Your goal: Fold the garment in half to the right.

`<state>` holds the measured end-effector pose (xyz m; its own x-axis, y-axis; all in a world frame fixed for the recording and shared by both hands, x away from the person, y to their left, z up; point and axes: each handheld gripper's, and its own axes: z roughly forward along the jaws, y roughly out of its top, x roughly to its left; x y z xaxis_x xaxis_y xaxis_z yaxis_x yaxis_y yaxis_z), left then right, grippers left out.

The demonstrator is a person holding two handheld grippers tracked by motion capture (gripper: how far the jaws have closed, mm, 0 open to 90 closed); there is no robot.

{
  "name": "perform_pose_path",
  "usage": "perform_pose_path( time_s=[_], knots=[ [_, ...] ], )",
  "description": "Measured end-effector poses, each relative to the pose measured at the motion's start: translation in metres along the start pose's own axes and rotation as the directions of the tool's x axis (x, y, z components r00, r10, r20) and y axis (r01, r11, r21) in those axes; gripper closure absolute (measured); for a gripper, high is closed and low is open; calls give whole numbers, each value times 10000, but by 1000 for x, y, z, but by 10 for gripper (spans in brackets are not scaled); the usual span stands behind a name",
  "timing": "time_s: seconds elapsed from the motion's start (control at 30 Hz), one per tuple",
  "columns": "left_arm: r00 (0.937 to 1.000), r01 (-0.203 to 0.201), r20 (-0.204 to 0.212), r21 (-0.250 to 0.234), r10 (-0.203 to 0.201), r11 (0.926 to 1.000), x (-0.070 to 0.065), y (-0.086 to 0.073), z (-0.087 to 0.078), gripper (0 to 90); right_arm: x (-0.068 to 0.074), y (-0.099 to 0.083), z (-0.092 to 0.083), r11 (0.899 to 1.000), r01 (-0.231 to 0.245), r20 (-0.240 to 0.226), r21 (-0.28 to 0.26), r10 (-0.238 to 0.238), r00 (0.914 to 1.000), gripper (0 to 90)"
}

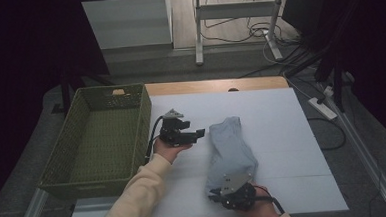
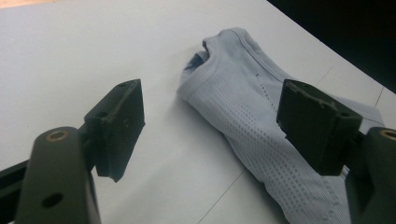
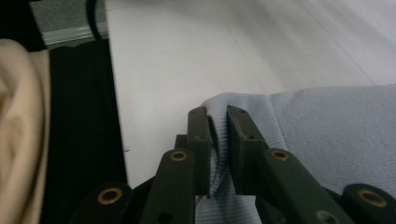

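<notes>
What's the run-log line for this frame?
left tool: open, beside shirt | right tool: shut on shirt edge | basket: empty, table left

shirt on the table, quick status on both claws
Right claw shut on light blue shirt, near edge. Left claw open, beside shirt's collar end. Green basket sits left; white table between.

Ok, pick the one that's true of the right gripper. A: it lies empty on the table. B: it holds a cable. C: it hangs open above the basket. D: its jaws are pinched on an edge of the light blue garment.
D: in the right gripper view the right gripper has its jaws closed on a fold of the light blue garment.
</notes>
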<state>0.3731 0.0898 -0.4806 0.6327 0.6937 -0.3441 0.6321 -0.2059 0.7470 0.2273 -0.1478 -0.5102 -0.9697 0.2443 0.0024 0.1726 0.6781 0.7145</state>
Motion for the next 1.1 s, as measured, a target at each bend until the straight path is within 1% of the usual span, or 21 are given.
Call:
perform_pose_path(
  time_s=[0.17,0.23,0.37,0.43,0.5,0.57,0.6,0.67,0.73,0.8,0.83,0.9,0.93,0.97,1.03,1.07,1.1],
  knots=[
    [10000,6,2,-1,-6,10000,1,0,0,238,4,-1,-2,10000,61,-357,-66,-64,9993,795],
    [10000,10,1,-3,-10,10000,1,0,-1,238,6,-1,-4,9999,45,-566,-117,-52,9984,795],
    [10000,26,2,17,-26,10000,1,0,0,238,10,-4,-8,9999,155,-762,-78,-160,9970,794],
    [10000,-2,-5,49,2,10000,1,0,1,238,9,-5,-9,9999,7,-806,-112,-16,9967,786],
    [10000,-12,7,45,12,10000,0,0,2,238,8,-6,-10,9997,-58,-840,-255,36,9965,738],
    [10000,-11,0,50,11,10000,0,0,2,238,9,-6,-14,9983,-222,-893,-534,173,9959,616],
    [10000,3,-4,59,-3,10000,1,0,3,238,9,-5,-17,9969,-325,-844,-715,264,9961,590],
    [10000,24,-25,87,-24,10000,1,-1,5,238,5,-4,-28,9908,-609,-720,-1211,525,9960,557],
    [10000,48,-46,127,-47,9999,2,-1,7,239,-1,-6,-40,9778,-1106,-592,-1780,1015,9931,515],
    [10000,40,-58,200,-38,9998,1,-1,11,240,-7,-10,-52,9683,-1453,-157,-2030,1451,9893,493],
    [10000,13,-53,253,-12,9997,1,-1,13,240,-11,-12,-57,9626,-1628,24,-2167,1672,9859,485],
    [10000,16,-26,306,-15,9995,1,0,18,240,-19,-19,-65,9510,-2022,319,-2339,2153,9760,470],
    [10000,11,4,329,-11,9995,1,0,20,240,-22,-22,-69,9473,-2160,463,-2365,2330,9714,462],
    [10000,1,10,337,-1,9994,1,1,22,240,-24,-24,-72,9441,-2262,606,-2400,2471,9671,458],
    [10000,-10,63,358,8,9994,1,3,26,241,-29,-30,-76,9406,-2429,893,-2370,2701,9587,447],
    [10000,-19,80,389,16,9992,1,3,28,241,-31,-32,-78,9374,-2537,977,-2386,2831,9541,445],
    [9999,-66,84,439,62,9990,1,4,30,241,-33,-34,-80,9355,-2595,1028,-2400,2903,9514,444]
  ],
)
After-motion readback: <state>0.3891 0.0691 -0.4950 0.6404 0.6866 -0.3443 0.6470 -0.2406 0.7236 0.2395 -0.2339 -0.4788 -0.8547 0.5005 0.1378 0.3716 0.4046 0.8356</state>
